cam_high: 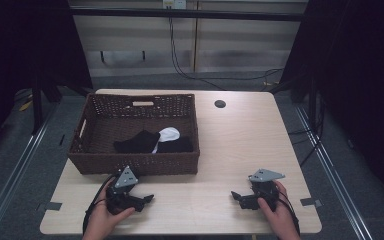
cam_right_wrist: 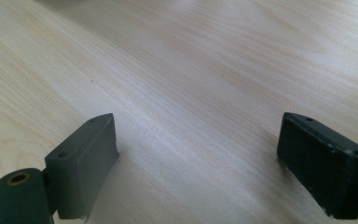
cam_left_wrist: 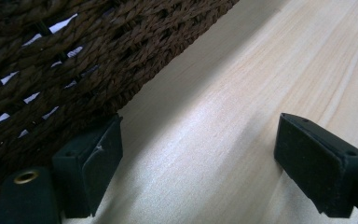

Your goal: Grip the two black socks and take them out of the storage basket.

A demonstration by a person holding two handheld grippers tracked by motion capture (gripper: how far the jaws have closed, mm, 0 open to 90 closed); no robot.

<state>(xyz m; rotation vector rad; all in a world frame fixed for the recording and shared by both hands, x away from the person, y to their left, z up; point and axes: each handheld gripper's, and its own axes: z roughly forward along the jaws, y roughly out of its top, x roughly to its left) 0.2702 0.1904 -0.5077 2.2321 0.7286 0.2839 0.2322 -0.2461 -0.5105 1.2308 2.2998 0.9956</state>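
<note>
Fingers of both grippers spread wide and empty, hands resting low on the table beside the basket.

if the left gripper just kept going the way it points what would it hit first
Probably nothing soon: the left gripper points right, along the basket front, over bare table. The right gripper lies farther along.

- Table, light wood, rounded corners: under both grippers.
- Cable port, round, blk: well ahead of right gripper, far table edge.
- Tape tabs, grey, x2: one just R of right gripper; other L of left gripper.
- Cable, blk: beyond table, against wall panels.
</note>
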